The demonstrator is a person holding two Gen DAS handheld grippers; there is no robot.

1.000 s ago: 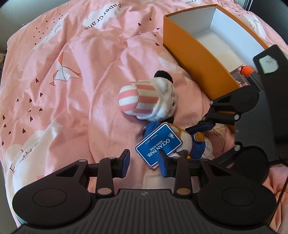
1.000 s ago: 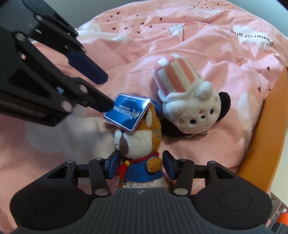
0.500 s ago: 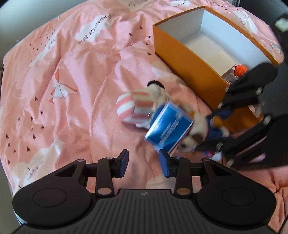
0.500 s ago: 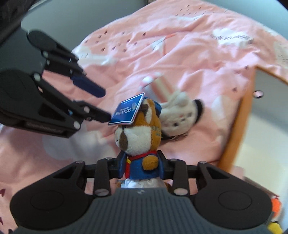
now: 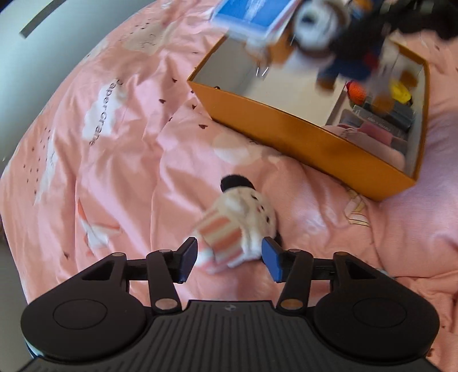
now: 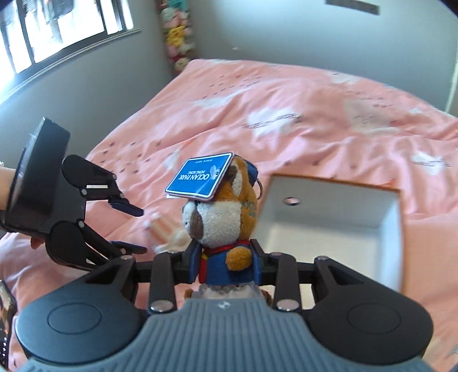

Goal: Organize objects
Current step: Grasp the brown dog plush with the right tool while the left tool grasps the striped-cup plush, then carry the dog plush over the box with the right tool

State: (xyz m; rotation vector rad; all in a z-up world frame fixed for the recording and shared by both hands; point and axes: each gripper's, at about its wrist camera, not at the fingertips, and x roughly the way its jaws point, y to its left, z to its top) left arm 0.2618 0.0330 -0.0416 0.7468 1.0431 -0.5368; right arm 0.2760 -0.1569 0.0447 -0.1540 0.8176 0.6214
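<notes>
My right gripper (image 6: pixel 226 264) is clamped on the brown plush (image 6: pixel 221 217), blue tag (image 6: pixel 200 178) on its head, held up just short of the orange box (image 5: pixel 309 137); transfer step. My left gripper (image 5: pixel 229 260) is on the near side of the box, jaws opening wide around the striped plush (image 5: pixel 237 223) lying on the pink duvet (image 5: pixel 120 171), pads not pressing. Next, I judge: carry brown plush over the box's empty end, release; then close left.

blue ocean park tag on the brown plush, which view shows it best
The right wrist view: the blue tag sits sharp and central, its lettering readable. The left wrist view catches it only blurred and cut off at the top edge.
</notes>
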